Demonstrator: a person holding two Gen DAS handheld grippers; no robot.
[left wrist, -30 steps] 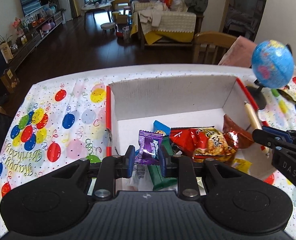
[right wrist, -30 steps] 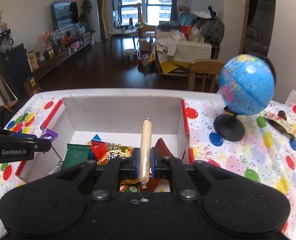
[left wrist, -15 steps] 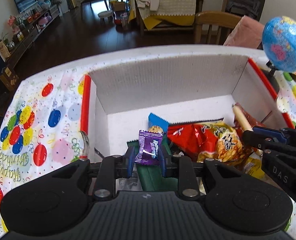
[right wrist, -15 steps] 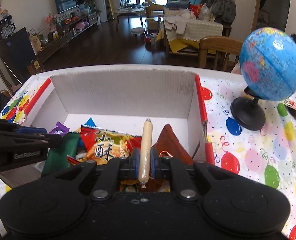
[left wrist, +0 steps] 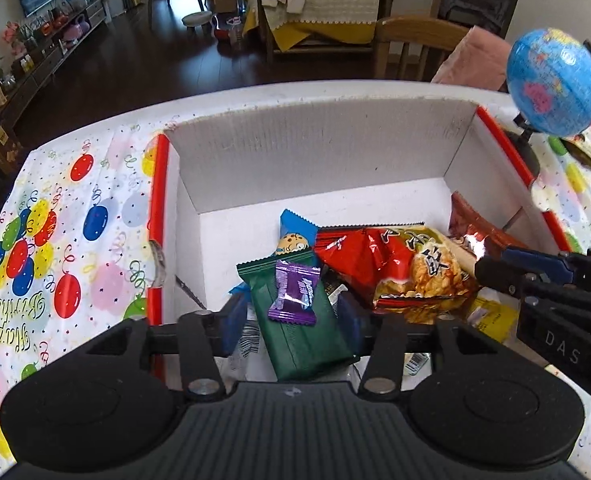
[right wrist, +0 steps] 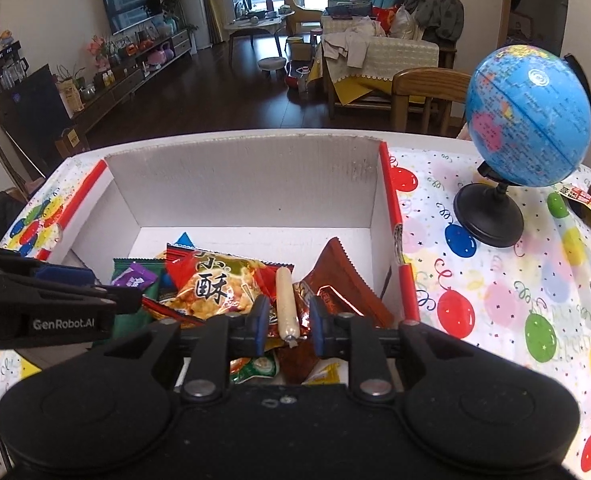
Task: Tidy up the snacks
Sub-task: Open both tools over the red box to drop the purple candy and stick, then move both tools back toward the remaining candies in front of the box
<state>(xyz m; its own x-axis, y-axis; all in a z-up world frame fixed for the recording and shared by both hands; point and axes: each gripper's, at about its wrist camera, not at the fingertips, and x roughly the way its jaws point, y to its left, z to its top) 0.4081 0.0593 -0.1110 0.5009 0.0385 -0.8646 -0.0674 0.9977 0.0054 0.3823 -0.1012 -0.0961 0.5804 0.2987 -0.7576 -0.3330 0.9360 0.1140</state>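
From the left wrist view, the left gripper (left wrist: 291, 316) hangs over the near end of the white box (left wrist: 315, 152) with its fingers (left wrist: 231, 320) spread wide. A purple candy (left wrist: 294, 292) lies loose between them, touching neither, on top of a green packet (left wrist: 299, 332). Just beyond the fingertips sits a blue cookie packet (left wrist: 293, 236), and off to their right a red and yellow snack bag (left wrist: 407, 268). The right gripper (left wrist: 495, 268) reaches in from the right edge. A globe (left wrist: 553, 80) stands on the bench (left wrist: 75, 220) past the box's right wall.

From the right wrist view, the right gripper (right wrist: 285, 320) also has its fingers (right wrist: 259, 320) apart. A sausage stick (right wrist: 286, 304) lies in the gap, touching neither pad, resting on the pile in the box (right wrist: 247, 184). Left of the fingers is the snack bag (right wrist: 215, 284); right of them a brown packet (right wrist: 343, 284). The left gripper (right wrist: 131, 300) comes in from the left, above the purple candy (right wrist: 135, 278).
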